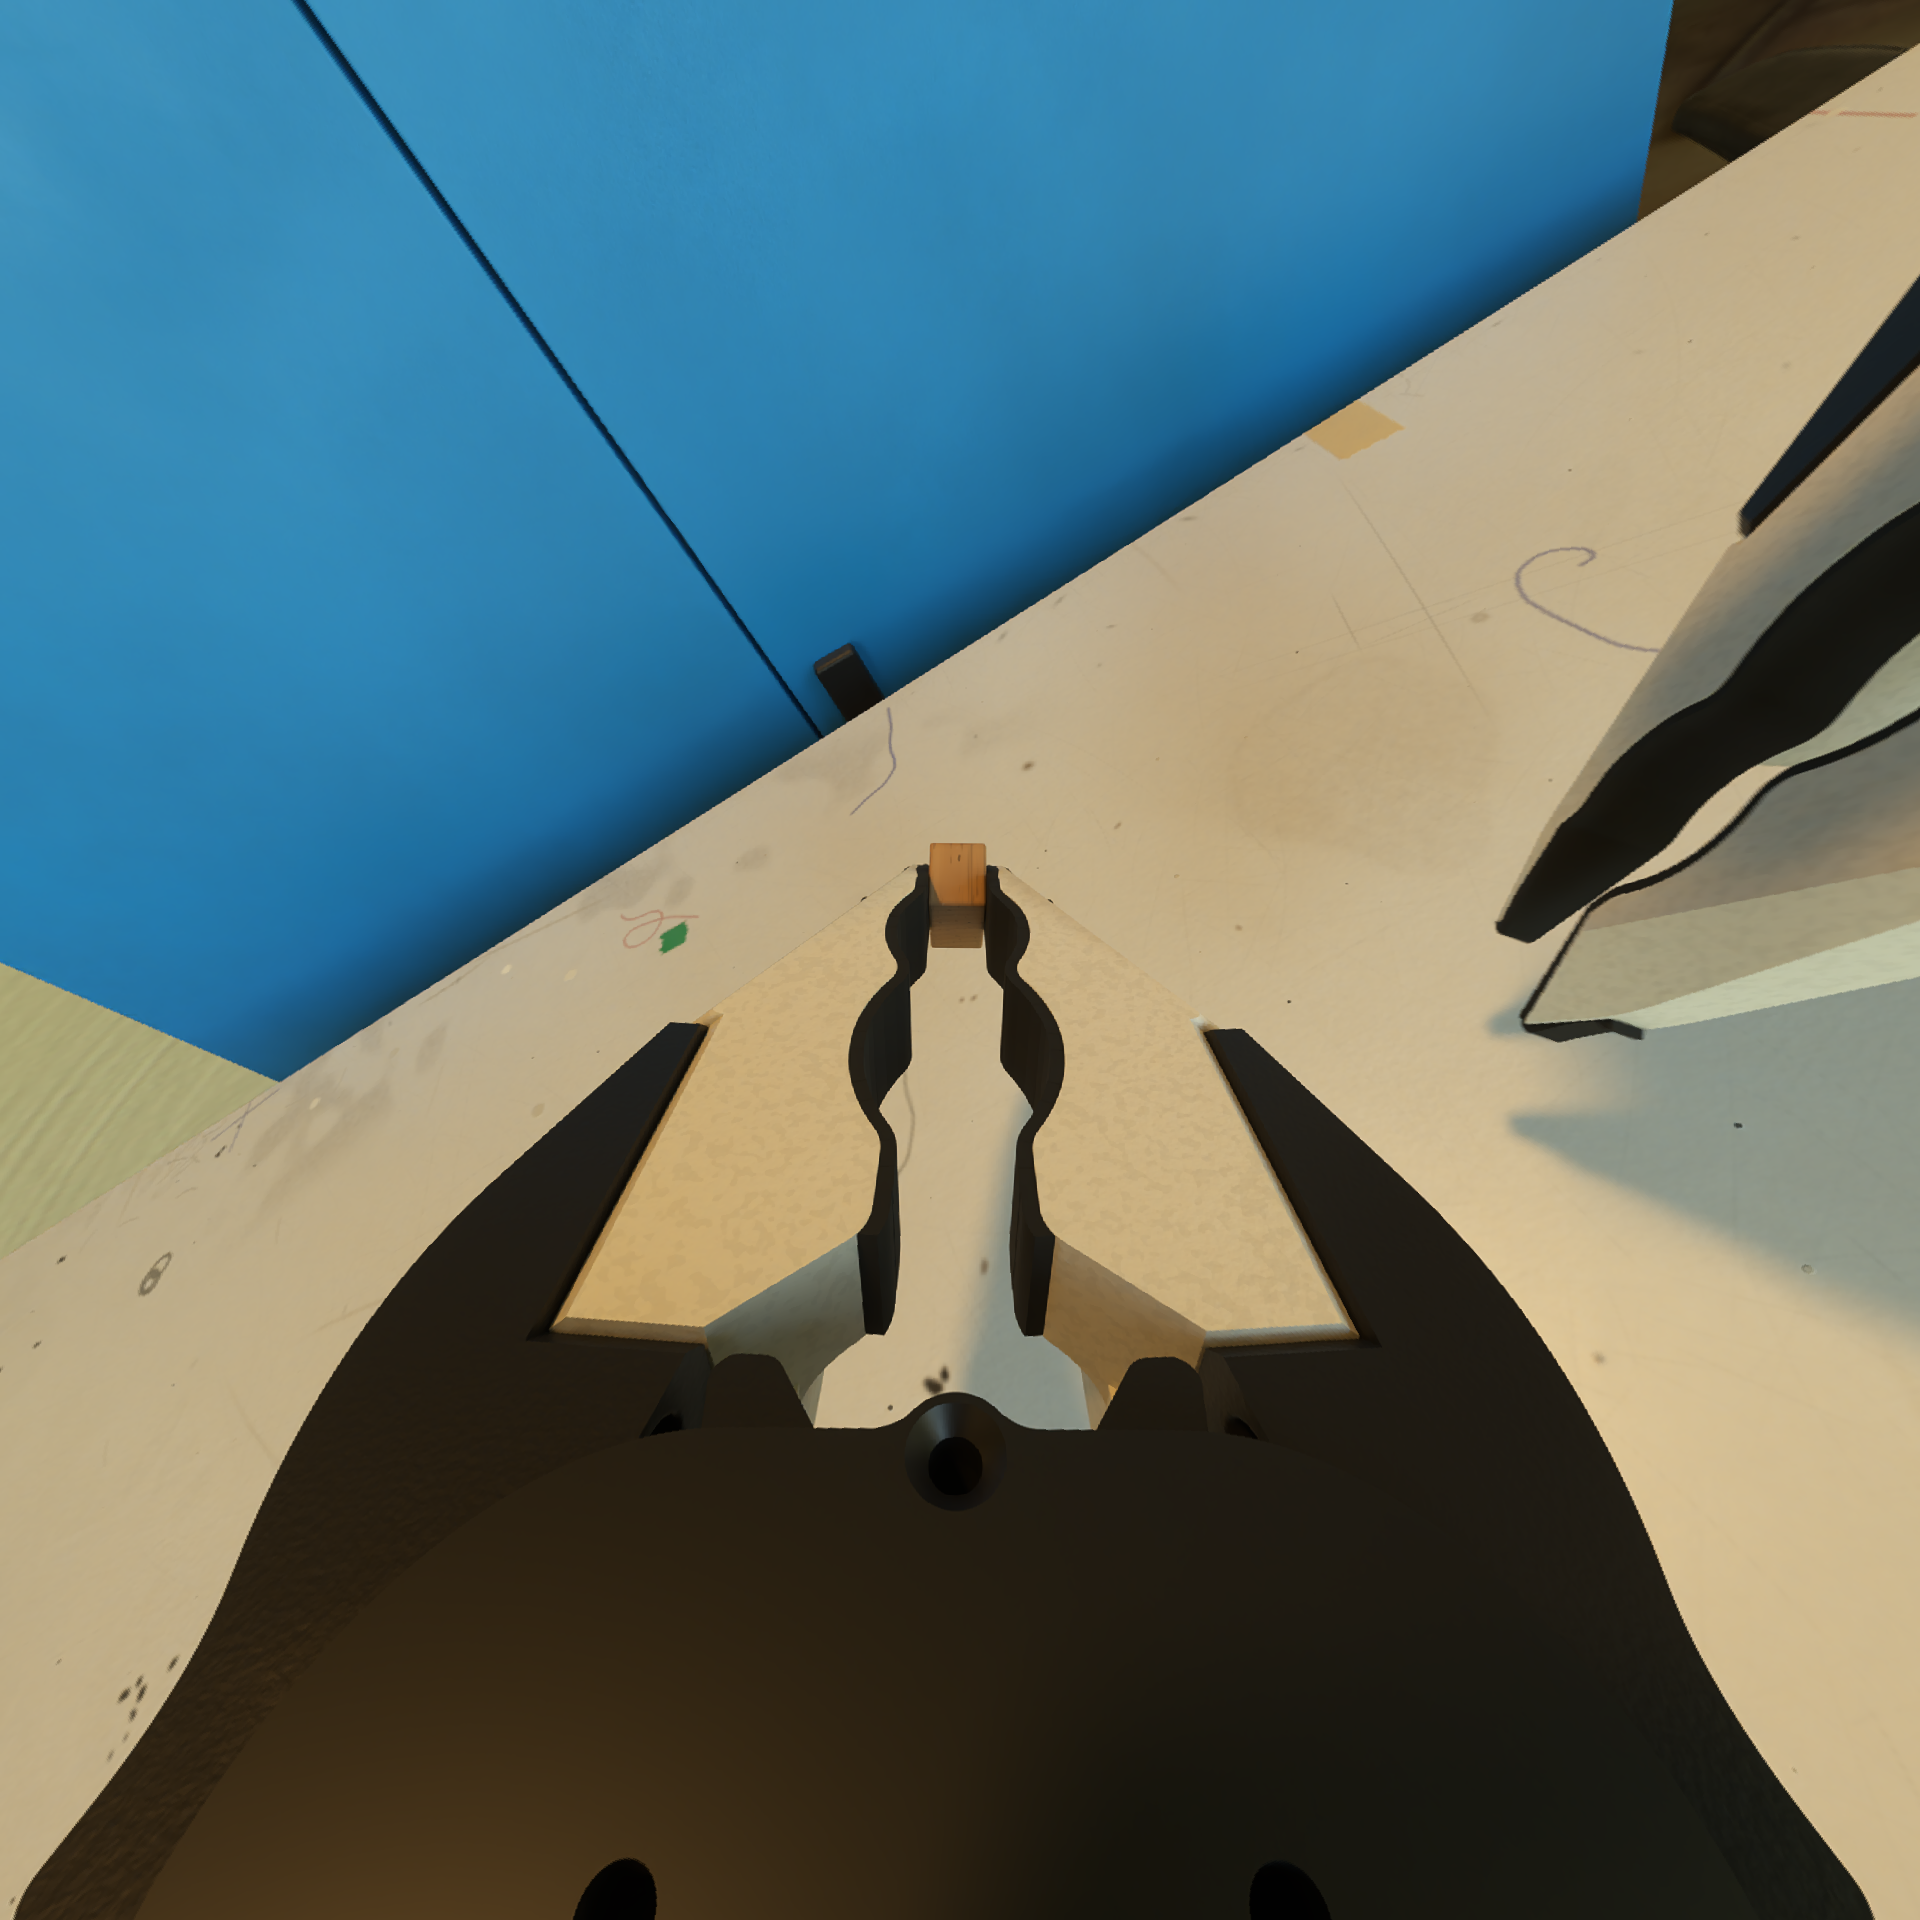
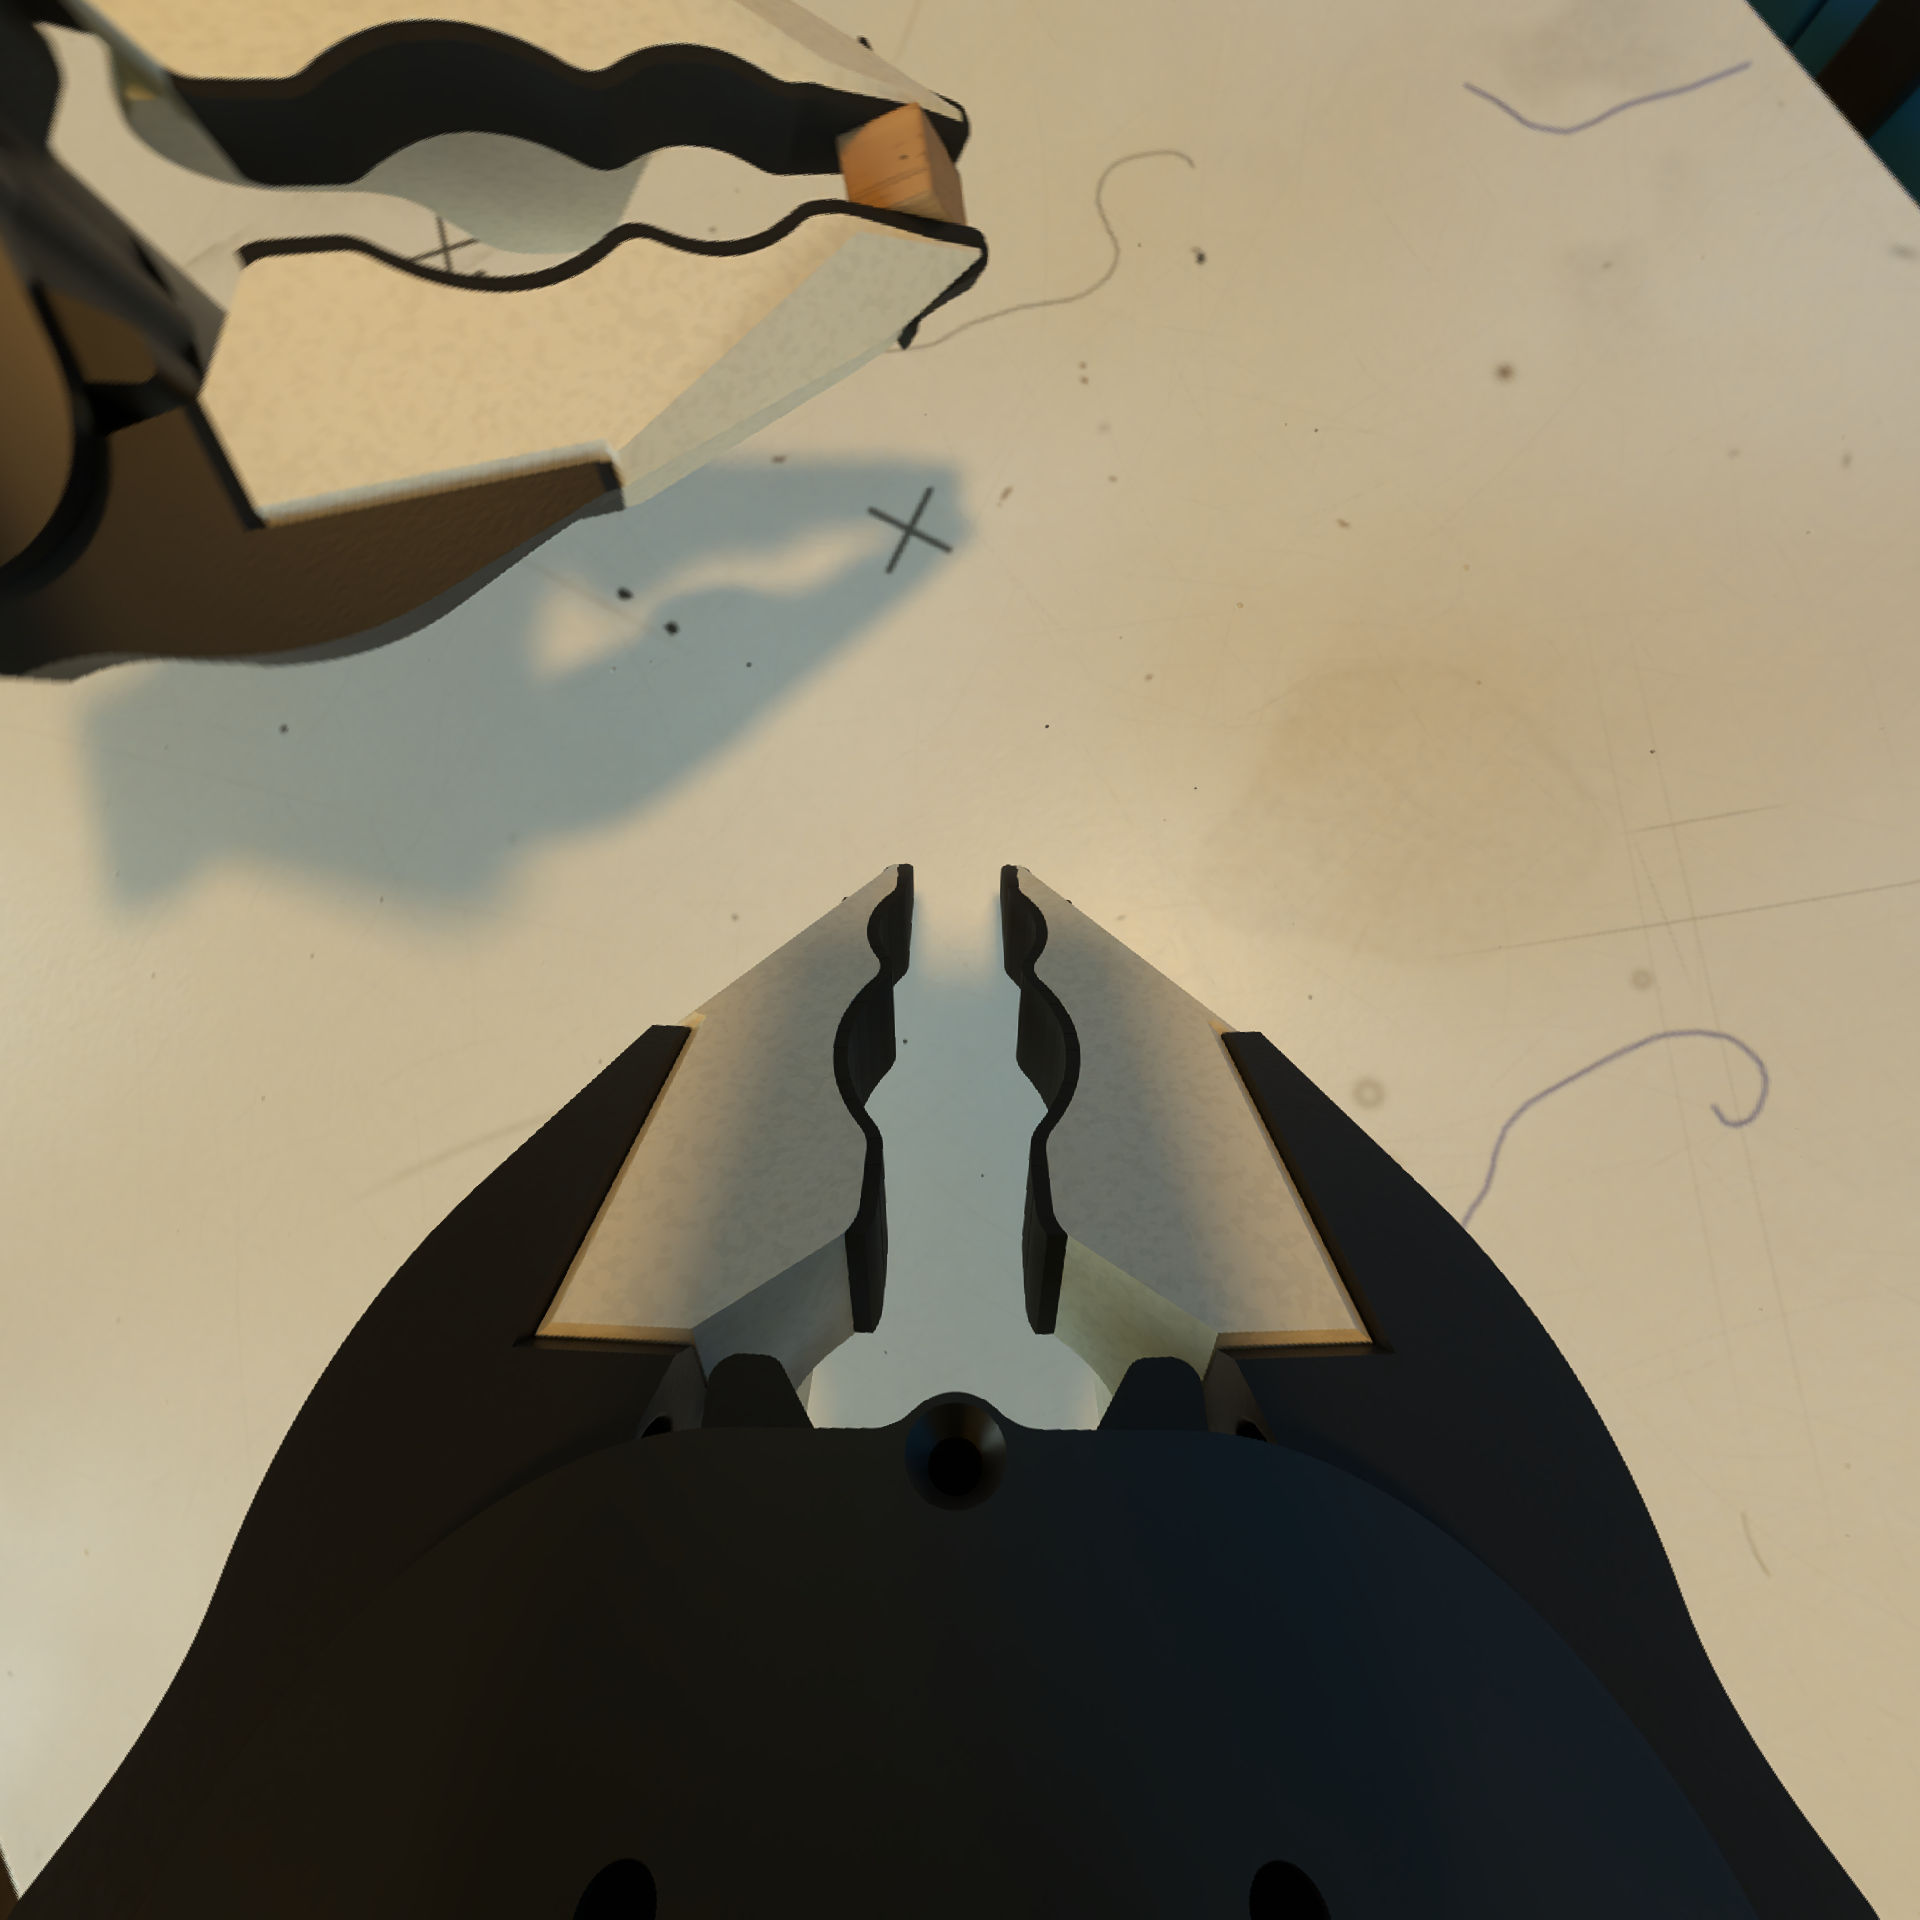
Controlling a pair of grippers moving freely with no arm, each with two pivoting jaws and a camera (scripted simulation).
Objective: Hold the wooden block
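Note:
A small light wooden block (image 1: 957, 871) is pinched between the tips of my left gripper (image 1: 956, 896), which is shut on it. In the right wrist view the block (image 2: 902, 161) and the left gripper (image 2: 966, 185) show at the upper left. They hang above the table and cast a shadow (image 2: 468, 727) on it. My right gripper (image 2: 957, 878) is over the bare tabletop with a narrow gap between its fingers and nothing in it. It also shows at the right edge of the left wrist view (image 1: 1519, 977), well apart from the block.
The cream table (image 1: 1299, 727) is scuffed, with pen scribbles, a drawn cross (image 2: 911, 530), a tan tape patch (image 1: 1351, 428) and a green mark (image 1: 673, 938). Blue wall panels (image 1: 727, 312) stand behind its far edge, with a black bracket (image 1: 847, 675) there.

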